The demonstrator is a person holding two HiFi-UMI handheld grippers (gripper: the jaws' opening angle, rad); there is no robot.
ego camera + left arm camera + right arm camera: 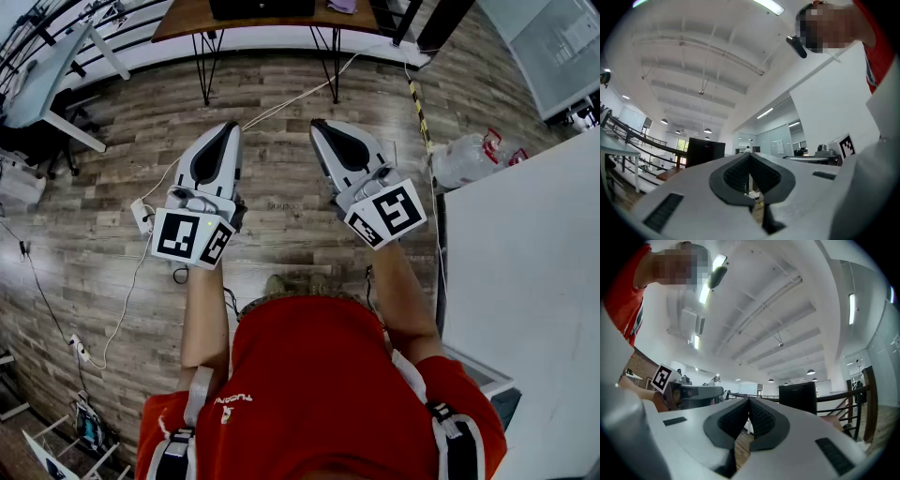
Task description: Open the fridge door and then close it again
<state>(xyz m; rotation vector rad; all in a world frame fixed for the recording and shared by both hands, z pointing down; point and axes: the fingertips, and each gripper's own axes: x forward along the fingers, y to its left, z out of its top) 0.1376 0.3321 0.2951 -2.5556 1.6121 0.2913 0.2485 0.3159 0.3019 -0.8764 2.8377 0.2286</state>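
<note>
I look down on a person in a red shirt who holds both grippers out over a wood-plank floor. The left gripper [228, 127] is shut with nothing between its jaws; in the left gripper view [750, 157] its dark pads meet. The right gripper [319, 124] is shut and empty as well, and its pads [749, 402] touch in the right gripper view. Both point slightly upward into the room, side by side. A big white flat-topped body [525, 281] stands at the right, beside the right arm; it may be the fridge. No door or handle shows in any view.
A wooden table on black legs [267, 19] stands ahead. A white desk [47, 80] is at the far left. A power strip [142, 217] and cables lie on the floor at the left. A white bag with red marks [469, 159] lies by the white body's far corner.
</note>
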